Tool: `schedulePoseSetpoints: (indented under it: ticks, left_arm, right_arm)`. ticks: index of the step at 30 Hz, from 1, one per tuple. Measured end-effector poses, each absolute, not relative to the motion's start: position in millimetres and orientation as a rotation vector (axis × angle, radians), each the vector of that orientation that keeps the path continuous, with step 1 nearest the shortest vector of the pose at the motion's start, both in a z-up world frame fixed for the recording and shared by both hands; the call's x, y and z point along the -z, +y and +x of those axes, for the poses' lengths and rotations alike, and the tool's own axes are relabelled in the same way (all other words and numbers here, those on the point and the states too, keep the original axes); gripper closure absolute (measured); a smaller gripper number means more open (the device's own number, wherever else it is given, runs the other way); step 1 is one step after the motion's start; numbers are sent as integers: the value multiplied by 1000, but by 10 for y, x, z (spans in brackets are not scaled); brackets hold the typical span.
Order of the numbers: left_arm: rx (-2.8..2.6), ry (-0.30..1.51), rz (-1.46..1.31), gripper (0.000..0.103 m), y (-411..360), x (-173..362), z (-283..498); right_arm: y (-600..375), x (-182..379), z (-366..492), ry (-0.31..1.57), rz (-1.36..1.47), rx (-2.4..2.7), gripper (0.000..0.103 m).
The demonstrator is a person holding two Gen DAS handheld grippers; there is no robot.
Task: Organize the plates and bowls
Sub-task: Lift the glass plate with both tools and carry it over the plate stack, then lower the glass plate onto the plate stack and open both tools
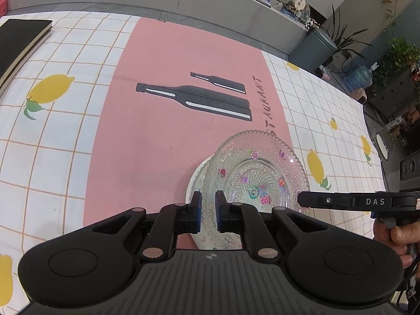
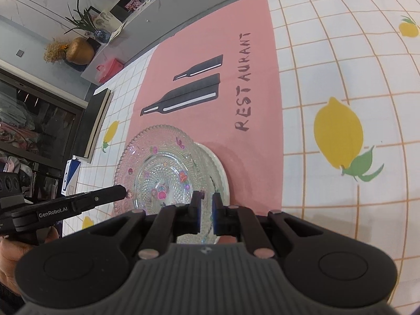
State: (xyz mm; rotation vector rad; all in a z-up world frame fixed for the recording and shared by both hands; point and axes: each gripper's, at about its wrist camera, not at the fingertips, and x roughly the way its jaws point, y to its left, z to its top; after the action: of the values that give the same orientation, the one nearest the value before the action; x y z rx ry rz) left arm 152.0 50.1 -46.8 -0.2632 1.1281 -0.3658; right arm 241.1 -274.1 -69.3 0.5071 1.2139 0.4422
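Left gripper: jaws clenched on the near rim of the glass plate, pads pressing either side of the beaded edge. Right gripper: likewise clamped on the same plate's rim, opposite side. Glass plate, clear with coloured fruit decals, sits atop a white plate whose edge shows beneath it. Both rest on the pink placemat, printed with bottles, over a lemon-patterned tablecloth. A black notebook lies at the far table edge.
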Motion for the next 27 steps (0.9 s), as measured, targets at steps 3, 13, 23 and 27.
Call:
schedulePoseSetpoints:
  ticks: [3, 13, 23, 27]
  left_arm:
    - [367, 1134, -250, 92, 482, 484, 1505]
    - [372, 1161, -218, 91, 430, 553, 1499]
    - [365, 1137, -113, 91, 339, 510, 1482]
    - [366, 1131, -71, 90, 290, 503, 1467]
  right_arm:
    - [-2755, 703, 2402, 1211, 513, -444, 97]
    - [-2617, 632, 2388, 1188, 372, -435, 97]
    - [-2387, 602, 2347, 1169, 188, -408, 93]
    - [-2314, 568, 2344, 1148, 126, -391, 92]
